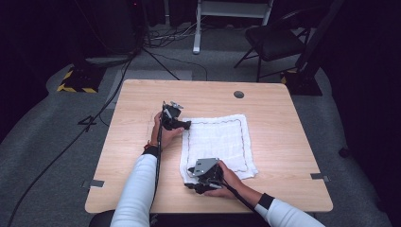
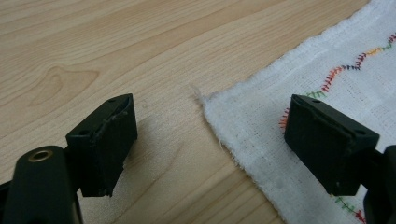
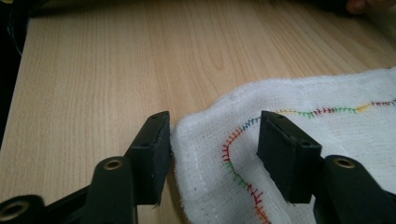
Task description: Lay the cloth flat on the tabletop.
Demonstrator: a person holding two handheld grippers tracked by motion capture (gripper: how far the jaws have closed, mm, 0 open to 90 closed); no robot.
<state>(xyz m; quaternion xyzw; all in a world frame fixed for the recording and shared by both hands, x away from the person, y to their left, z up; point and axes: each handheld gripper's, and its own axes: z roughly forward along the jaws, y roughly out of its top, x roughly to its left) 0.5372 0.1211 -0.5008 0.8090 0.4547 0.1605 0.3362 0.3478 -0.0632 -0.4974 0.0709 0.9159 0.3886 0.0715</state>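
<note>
two grippers work a white cloth (image 1: 218,143) spread flat on the table (image 1: 283,118) in the high view: the left gripper (image 1: 186,125) at its far left corner, the right gripper (image 1: 191,185) at its near left corner. left gripper view: jaws spread wide, straddling the cloth's corner (image 2: 243,116), nothing pinched. right gripper view: jaws half apart around the raised corner (image 3: 205,140), not yet pinching.

White sleeves (image 1: 137,189) with black cuffs (image 1: 151,151); black grippers, the left gripper (image 1: 185,125) trailing a black cable (image 1: 158,156), the right gripper (image 1: 190,185) topped by a grey plate (image 1: 204,167) (three-cornered); brass-ringed holes beside blocky black pads (image 3: 149,154).
</note>
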